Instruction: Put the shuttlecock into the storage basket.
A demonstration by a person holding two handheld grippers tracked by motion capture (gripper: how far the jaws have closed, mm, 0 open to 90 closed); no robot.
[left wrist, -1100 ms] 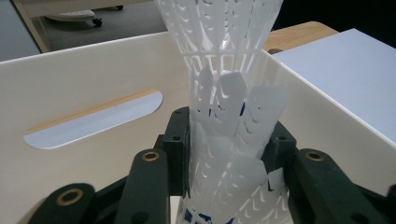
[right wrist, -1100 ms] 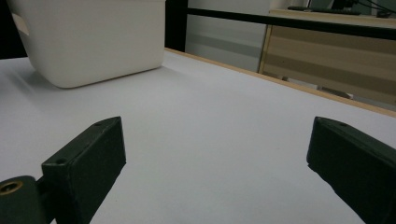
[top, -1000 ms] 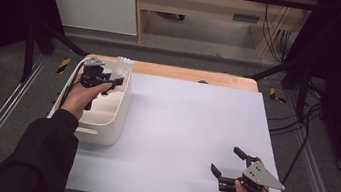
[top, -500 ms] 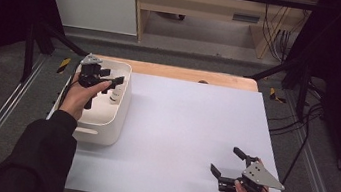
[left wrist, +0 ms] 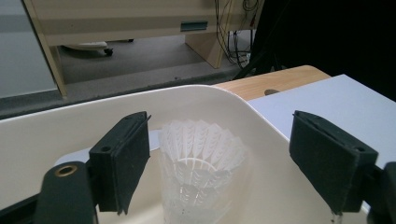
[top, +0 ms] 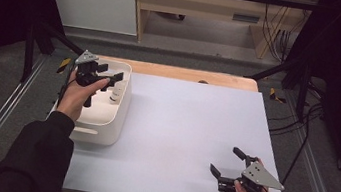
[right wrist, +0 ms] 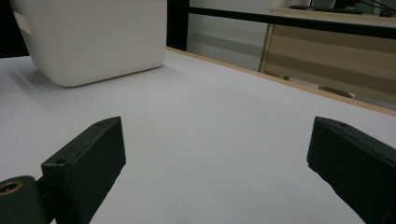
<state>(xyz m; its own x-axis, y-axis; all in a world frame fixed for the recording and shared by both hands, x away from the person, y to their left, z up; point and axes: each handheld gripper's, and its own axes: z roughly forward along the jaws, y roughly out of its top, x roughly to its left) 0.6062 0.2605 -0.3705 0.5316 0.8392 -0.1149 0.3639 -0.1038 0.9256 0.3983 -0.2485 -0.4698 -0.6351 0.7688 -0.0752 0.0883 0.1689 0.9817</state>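
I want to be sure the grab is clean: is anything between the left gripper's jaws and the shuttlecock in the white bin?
Nothing visible is. In the left gripper view the shuttlecock stands upright inside the white bin, in the open gap of the left gripper, whose jaws have just been opening; neither pad touches it. The bin's wall lies behind it, not in front.

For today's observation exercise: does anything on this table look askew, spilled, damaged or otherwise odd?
Nothing stands out. The shuttlecock stands upright, feathers up and intact, inside the white bin. The left gripper, just opened, hangs over it without touching. The right gripper rests open on the table.
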